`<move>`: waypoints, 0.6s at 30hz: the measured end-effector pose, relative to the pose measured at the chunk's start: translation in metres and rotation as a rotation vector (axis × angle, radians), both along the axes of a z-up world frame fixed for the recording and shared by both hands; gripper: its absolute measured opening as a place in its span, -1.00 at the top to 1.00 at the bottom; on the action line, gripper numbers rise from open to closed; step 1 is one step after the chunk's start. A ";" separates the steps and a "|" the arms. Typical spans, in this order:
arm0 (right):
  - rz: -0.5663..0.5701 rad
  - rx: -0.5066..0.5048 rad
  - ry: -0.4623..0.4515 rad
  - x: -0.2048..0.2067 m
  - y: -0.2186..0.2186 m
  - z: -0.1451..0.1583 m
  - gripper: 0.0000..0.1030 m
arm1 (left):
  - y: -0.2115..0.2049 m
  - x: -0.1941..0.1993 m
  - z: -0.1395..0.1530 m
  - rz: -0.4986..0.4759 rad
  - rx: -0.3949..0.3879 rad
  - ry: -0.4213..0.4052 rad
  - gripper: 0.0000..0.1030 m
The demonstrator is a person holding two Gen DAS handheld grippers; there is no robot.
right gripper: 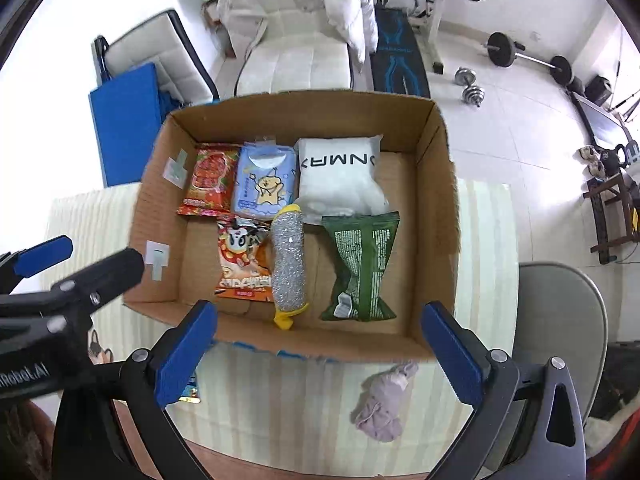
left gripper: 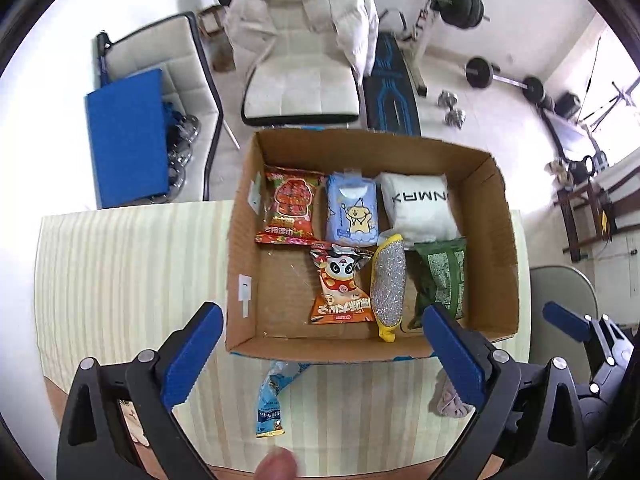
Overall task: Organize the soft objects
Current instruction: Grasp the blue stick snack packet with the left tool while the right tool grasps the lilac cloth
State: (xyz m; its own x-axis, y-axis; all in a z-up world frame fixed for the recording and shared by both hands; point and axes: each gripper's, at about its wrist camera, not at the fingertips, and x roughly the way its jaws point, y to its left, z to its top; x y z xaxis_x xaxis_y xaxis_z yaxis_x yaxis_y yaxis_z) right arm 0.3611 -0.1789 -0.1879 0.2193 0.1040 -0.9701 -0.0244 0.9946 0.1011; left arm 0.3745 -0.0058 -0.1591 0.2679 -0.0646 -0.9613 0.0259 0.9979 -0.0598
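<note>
An open cardboard box [left gripper: 494, 240] [right gripper: 436, 216] stands on the striped tablecloth. It holds a red snack bag [left gripper: 290, 204], a blue tissue pack [left gripper: 351, 210], a white pouch [left gripper: 418, 206], a panda snack bag [left gripper: 340, 288], a silver-and-yellow scrubber [left gripper: 387, 286] [right gripper: 289, 264] and a green bag [left gripper: 442, 276] [right gripper: 362, 266]. In front of the box lie a blue packet [left gripper: 272, 400] and a pink cloth bundle [right gripper: 384, 404] [left gripper: 450, 400]. My left gripper [left gripper: 320, 356] is open and empty above the blue packet. My right gripper [right gripper: 316, 356] is open and empty near the pink bundle.
The table's near wooden edge [right gripper: 248, 460] runs along the bottom. A grey chair [right gripper: 560, 312] stands at the right. A white armchair [left gripper: 300, 60], a blue mat [left gripper: 124, 140] and barbells [right gripper: 524, 58] lie on the floor beyond. The left gripper shows in the right wrist view [right gripper: 60, 276].
</note>
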 end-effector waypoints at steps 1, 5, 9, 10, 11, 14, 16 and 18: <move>-0.003 -0.002 -0.012 -0.005 0.000 0.004 -1.00 | 0.002 -0.004 0.003 0.008 0.001 -0.007 -0.99; -0.015 0.027 -0.040 -0.022 0.002 0.011 -1.00 | 0.003 -0.019 0.011 0.026 0.032 -0.056 -0.99; -0.016 0.050 -0.049 -0.037 0.003 0.013 -1.00 | 0.001 -0.041 0.022 0.019 0.080 -0.138 -0.99; -0.015 0.053 -0.060 -0.042 0.002 0.014 -1.00 | 0.000 -0.049 0.020 0.011 0.105 -0.155 -0.99; -0.013 0.053 -0.077 -0.048 0.002 0.014 -1.00 | 0.001 -0.056 0.019 0.006 0.122 -0.158 -0.99; -0.021 0.057 -0.094 -0.070 -0.007 0.009 -1.00 | 0.010 -0.085 0.002 0.013 0.125 -0.152 -0.99; -0.035 0.052 -0.061 -0.088 -0.019 -0.002 -1.00 | 0.020 -0.108 -0.021 0.033 0.108 -0.109 -0.99; -0.054 0.064 -0.018 -0.106 -0.033 -0.019 -1.00 | 0.028 -0.122 -0.049 0.040 0.111 -0.046 -0.99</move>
